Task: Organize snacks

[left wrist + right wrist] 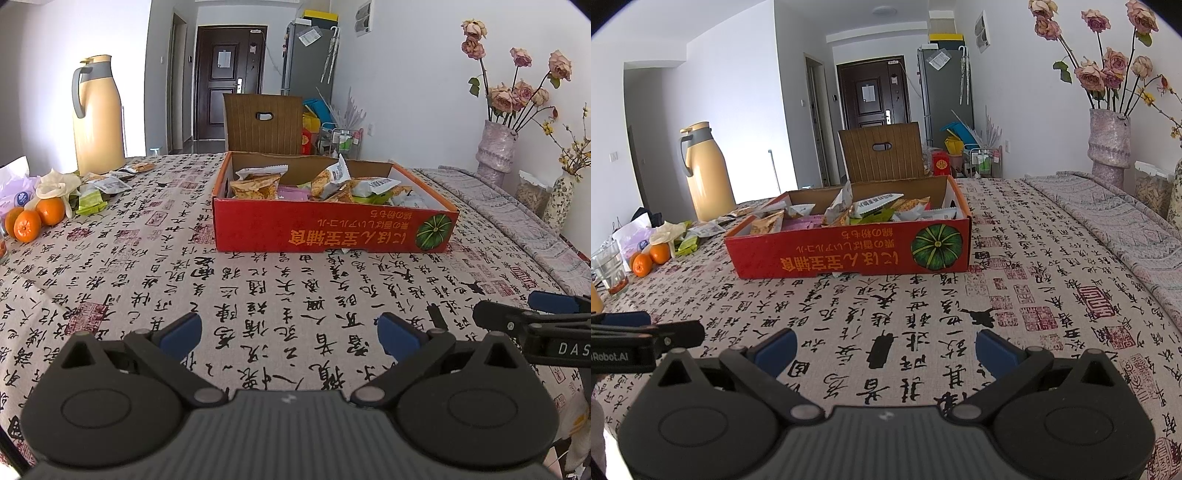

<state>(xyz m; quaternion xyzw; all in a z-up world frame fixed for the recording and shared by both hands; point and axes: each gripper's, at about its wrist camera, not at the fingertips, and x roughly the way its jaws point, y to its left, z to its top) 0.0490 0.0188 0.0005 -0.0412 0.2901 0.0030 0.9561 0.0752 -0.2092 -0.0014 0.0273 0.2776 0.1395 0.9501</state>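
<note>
Filling up: red box (332, 225) holds many snack packs; few snack packs (110, 182) left by oranges (31, 221); both hand-held grippers (290, 332) (886, 350) wide open, empty

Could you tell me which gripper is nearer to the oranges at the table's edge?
Left. The left gripper sits on the same side as the oranges, which lie ahead to its left. The right gripper is farther over, beyond the left one.

White walls, a dark door (229, 81) down the hall, grey fridge (308, 59) beside it
</note>
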